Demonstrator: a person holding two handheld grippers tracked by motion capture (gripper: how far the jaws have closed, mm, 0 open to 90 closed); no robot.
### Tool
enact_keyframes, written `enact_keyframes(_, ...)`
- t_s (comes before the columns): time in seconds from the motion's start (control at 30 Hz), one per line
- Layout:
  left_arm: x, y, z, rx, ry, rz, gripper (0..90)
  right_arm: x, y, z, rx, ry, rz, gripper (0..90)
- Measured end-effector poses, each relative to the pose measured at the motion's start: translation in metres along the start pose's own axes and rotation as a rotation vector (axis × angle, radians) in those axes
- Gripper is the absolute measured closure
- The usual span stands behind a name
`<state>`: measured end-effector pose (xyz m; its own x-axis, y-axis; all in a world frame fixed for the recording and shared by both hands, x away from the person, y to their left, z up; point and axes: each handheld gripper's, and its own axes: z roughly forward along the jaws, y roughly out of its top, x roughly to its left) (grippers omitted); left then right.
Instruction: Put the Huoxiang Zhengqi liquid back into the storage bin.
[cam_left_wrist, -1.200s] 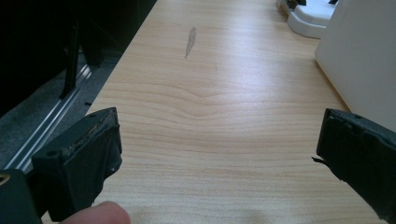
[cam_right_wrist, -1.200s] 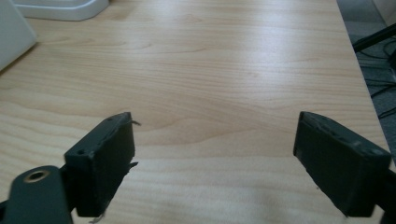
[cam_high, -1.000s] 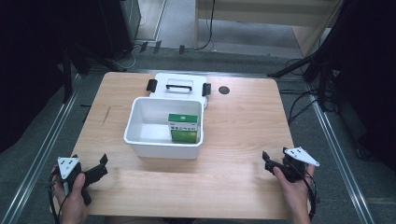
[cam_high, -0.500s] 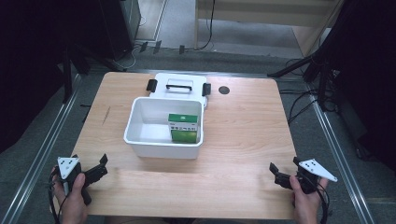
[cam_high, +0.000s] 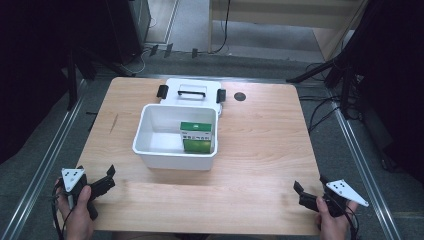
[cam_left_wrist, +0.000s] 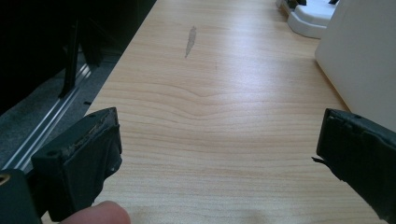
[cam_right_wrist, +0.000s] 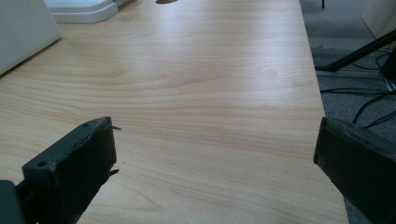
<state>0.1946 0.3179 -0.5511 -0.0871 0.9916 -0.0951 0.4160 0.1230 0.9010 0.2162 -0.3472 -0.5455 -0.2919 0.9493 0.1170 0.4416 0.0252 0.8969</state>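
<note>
Pulled back toward lower right of frame: right tongs (cam_high: 311, 194), jaws just opened wide, nothing between them. Left tongs (cam_high: 102, 180) unmoved at lower left, jaws likewise apart and empty. Green box (cam_high: 196, 137) stands upright inside white bin (cam_high: 172, 156), against its right wall, mid-frame on table (cam_high: 260, 145). Lid (cam_high: 192, 91) lies just behind bin, toward upper centre, handle up. Judged from this: packing done, box released and settled. Left to do, probably: fetch lid, set it on bin, press clips shut. Both tongs well apart from bin.
</note>
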Motion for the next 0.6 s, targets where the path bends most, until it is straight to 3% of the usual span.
enact_keyframes(0.23,-0.0001,0.0,0.0002,0.003,0.0,-0.001,1.0,0.0081,-0.0006,0.002,0.031,-0.05,-0.041,0.0)
enact_keyframes(0.6,0.0006,0.0003,0.0007,0.007,-0.005,-0.005,1.0,0.0028,0.0001,0.0025,0.037,-0.01,0.004,0.0)
